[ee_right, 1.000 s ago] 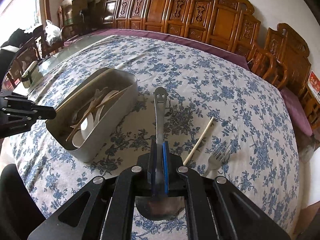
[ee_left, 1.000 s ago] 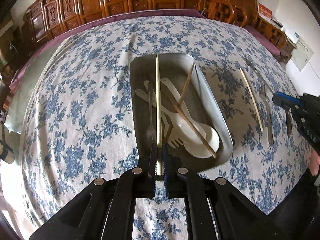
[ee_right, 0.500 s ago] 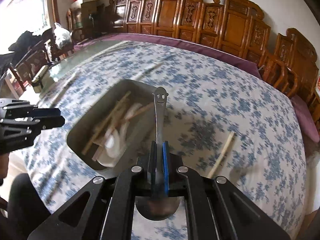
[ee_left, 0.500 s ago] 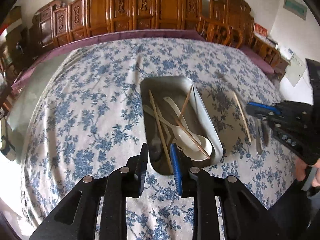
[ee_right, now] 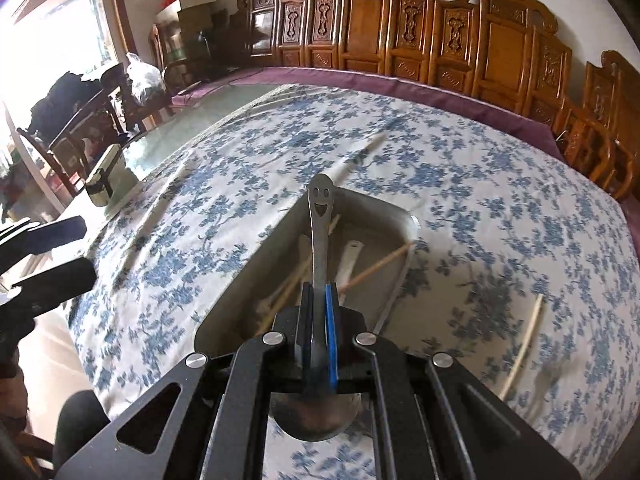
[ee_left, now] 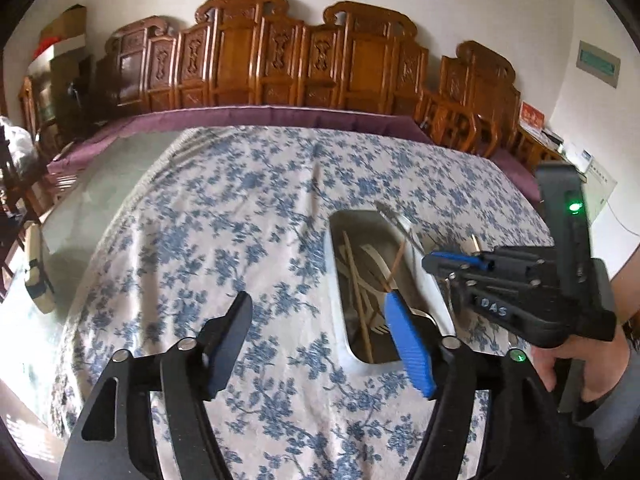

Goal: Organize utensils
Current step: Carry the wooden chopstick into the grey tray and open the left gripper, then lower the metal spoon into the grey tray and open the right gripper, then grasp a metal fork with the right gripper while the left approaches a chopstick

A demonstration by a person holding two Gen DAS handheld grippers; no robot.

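Left hand-held gripper: jaws spread wide, just been opening, nothing between them but bare cloth. One finger black, the other faced with a blue pad. It hangs over the bench, which wears a white cloth with blue flowers.

Metal tray lies just ahead and right of the left hand-held gripper, its near end partly behind the blue-padded finger. Inside: a pale chopstick running lengthwise, a darker stick crossing it, a white spoon and a fork, loosely piled.

Right hand-held gripper: jaws clamped tight on a metal spoon. Handle sticks out forward, smiley face cut into its tip; bowl sits back under the gripper body, near the camera. Spoon handle is held above the tray, pointing along its length; whether it touches anything inside, cannot tell.

From the left wrist view, the right hand-held gripper sits over the tray's right rim, a hand wrapped round its grip.

On the cloth to the right of the right hand-held gripper: one loose pale chopstick, apart from the tray. Far beyond its tip, a blurred pale stick on the cloth.

Carved wooden chairs line the far side.
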